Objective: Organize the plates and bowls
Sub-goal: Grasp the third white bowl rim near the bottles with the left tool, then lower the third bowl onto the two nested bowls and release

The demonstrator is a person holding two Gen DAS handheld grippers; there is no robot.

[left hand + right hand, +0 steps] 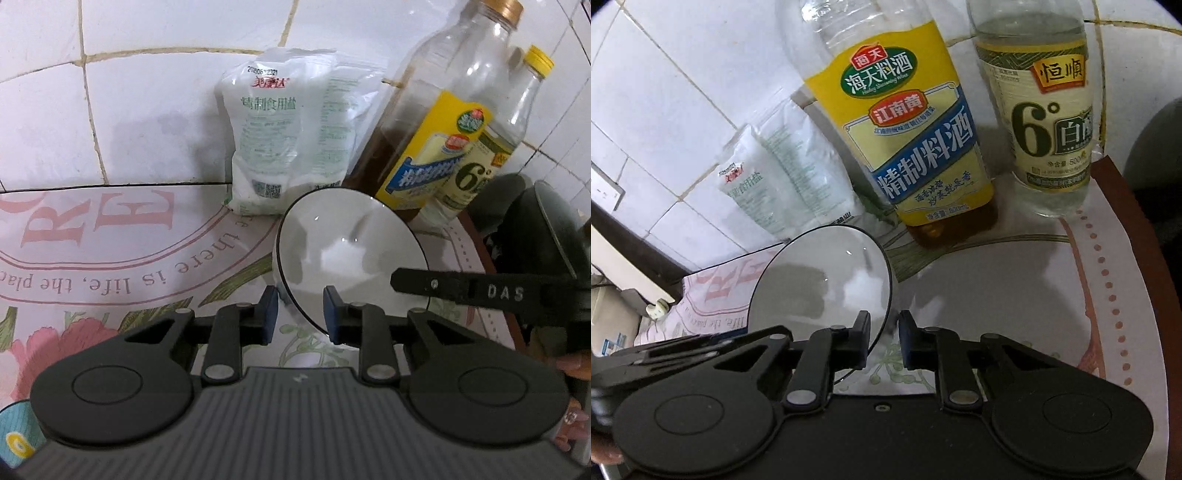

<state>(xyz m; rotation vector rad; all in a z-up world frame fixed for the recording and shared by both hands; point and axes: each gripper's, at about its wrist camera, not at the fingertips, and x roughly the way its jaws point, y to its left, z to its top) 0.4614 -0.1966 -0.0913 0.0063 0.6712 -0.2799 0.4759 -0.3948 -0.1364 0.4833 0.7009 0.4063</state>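
Bowl (351, 258) white w/ thin dark rim, glossy, tilted up on edge so its inside faces both cams. Left tongs (300, 314) sit astride its lower rim, pads apart, can't tell if touching. Right tongs (885, 341) just beside its rim in the right wrist view, pads narrowly apart, nothing clamped. Bowl sits on table (110, 251) w/ floral, lettered cloth, white tiled wall (147, 110) behind. Behind bowl: salt bag (288, 136), wine bottle (905, 140), vinegar bottle (1045, 110). Table edge (1108, 177) right of bowl, past vinegar bottle; open cloth left of bowl.
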